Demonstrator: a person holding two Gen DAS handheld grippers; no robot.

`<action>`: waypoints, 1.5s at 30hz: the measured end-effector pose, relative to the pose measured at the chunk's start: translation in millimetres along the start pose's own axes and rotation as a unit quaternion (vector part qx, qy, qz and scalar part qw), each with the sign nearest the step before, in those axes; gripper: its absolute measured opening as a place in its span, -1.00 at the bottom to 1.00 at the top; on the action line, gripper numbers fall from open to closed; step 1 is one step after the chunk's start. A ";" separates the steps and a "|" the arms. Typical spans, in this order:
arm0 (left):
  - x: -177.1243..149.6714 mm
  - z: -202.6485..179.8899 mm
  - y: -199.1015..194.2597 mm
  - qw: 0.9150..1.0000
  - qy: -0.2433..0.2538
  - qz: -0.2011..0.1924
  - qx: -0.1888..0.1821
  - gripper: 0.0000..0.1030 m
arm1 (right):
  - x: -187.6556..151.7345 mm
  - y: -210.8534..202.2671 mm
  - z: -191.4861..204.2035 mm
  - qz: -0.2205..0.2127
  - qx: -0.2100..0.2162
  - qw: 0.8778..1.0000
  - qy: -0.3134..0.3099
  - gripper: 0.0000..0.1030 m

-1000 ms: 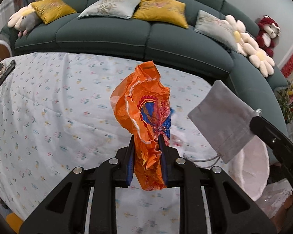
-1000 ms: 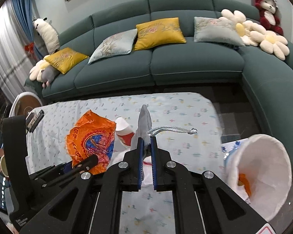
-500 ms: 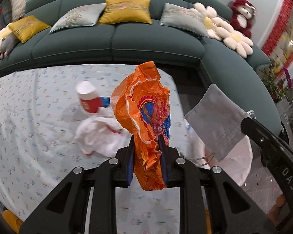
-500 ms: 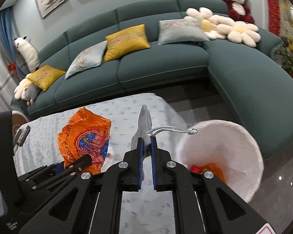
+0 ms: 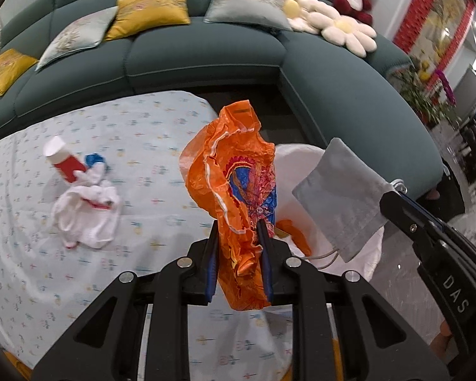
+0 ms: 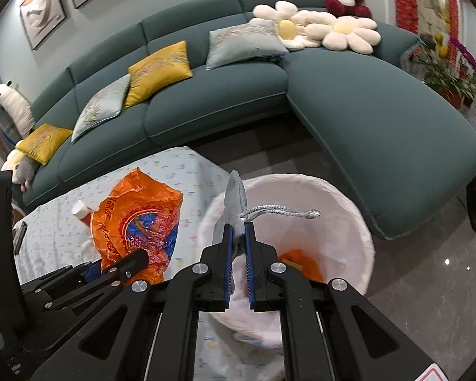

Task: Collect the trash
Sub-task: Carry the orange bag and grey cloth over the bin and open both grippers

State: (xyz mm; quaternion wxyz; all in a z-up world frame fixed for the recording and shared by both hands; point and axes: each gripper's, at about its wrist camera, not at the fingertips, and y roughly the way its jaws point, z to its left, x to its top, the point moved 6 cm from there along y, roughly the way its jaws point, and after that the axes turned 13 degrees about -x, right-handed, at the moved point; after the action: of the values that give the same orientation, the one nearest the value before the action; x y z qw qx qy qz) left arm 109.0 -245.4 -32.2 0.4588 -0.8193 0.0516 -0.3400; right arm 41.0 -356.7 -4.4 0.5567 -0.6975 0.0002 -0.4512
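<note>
Left tongs clamped on orange wrapper, right tongs on grey pouch; white bin half hidden behind both, contents unclear.

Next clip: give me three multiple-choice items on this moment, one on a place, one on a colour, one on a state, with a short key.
1. Where does the red-and-white cup lie?
A. on the patterned tablecloth
B. in the white bin
C. on the sofa
2. What colour is the wrapper in the left gripper?
A. green
B. orange
C. black
3. How is the right gripper?
A. wide open
B. shut on a grey pouch
C. holding a cup

Key: 1 A, it lies on its side beside crumpled white paper; 2 B, orange with blue print; 3 B, the fingers pinch the pouch.
</note>
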 end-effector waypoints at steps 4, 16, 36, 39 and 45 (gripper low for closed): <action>-2.3 -21.5 18.6 1.000 0.019 0.014 -0.009 -0.59 | -3.7 7.1 -18.4 0.006 -0.010 1.000 0.011 -0.85; -7.2 -49.4 56.4 0.998 0.040 0.045 -0.017 -0.53 | -8.5 27.0 -50.1 0.021 -0.027 0.999 0.032 -0.85; -6.9 -36.5 54.1 0.999 0.025 0.039 -0.006 0.00 | -3.4 28.6 -48.8 0.016 -0.034 0.998 0.043 -0.59; -6.9 -31.9 51.3 0.999 0.022 0.037 -0.004 0.00 | -3.3 27.4 -45.2 0.014 -0.034 0.998 0.042 -0.54; -7.2 -21.7 44.8 0.999 0.015 0.033 0.000 0.00 | -3.0 23.9 -34.6 0.012 -0.033 0.999 0.031 -0.53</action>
State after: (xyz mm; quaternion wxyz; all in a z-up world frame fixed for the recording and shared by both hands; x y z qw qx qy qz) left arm 100.5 -283.8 -63.6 0.4688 -0.8120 0.0860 -0.3369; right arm 29.4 -391.1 -25.8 0.5383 -0.7013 0.0412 -0.4655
